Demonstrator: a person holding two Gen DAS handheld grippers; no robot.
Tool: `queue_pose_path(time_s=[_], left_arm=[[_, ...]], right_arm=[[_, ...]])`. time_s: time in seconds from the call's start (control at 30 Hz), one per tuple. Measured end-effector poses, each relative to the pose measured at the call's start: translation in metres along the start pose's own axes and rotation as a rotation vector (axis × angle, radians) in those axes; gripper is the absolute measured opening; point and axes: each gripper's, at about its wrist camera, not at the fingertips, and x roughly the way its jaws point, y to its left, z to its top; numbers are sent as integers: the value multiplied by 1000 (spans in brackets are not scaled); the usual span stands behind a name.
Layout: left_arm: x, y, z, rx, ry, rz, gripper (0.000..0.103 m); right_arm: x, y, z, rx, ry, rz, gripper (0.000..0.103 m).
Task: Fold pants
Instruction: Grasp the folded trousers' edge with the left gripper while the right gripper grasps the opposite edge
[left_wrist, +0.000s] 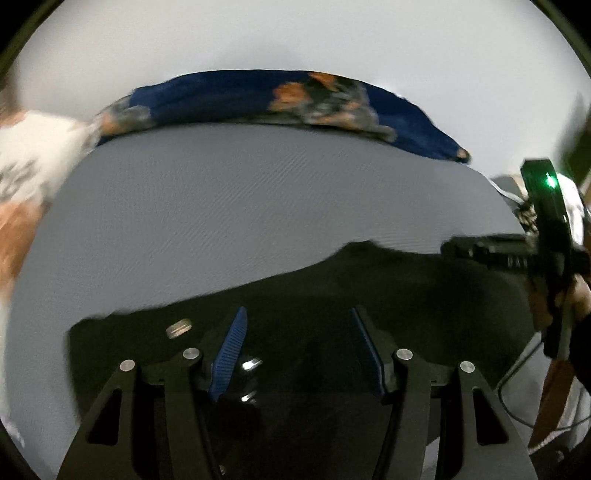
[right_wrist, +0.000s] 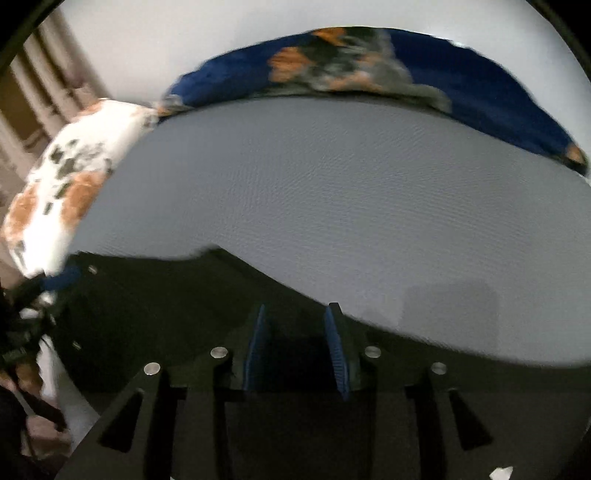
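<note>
Lying dark across the grey bed sheet (left_wrist: 236, 206), the black pants (left_wrist: 369, 295) are filling the 6 o'clock foreground. The left gripper (left_wrist: 297, 350) is hovering wide open over them; the right gripper (right_wrist: 297, 350) is standing partly open at their 3 o'clock edge. Judging by this, both should be pinching matching edge corners evenly, keeping the fabric taut.

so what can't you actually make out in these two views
- Black pants: folds and seams lost in darkness, both views; near end cut off behind the left claw.
- Right claw: whether it pinches cloth, too dark.
- Blue patterned fabric: blurred print.
- White patterned fabric: blurred, cut by the left edge.
</note>
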Motion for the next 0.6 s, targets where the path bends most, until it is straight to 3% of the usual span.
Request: queue_pose_path(time_s=[0.1,0.3,0.5,0.6], left_arm=[[26,-27,13,66,22,-39,58],[75,-54,32,100,85,-82,58],[111,-58,41,89,138,-19,58],[119,-56,40,75,126,-2,58]], right_arm=[[-7,-22,-25,25,19,-85,33],[-4,-47,-42,71,27,-125,33],[13,-50,-35,74,-9,-173,32],[16,-50,-33,64,-23,-180,34]])
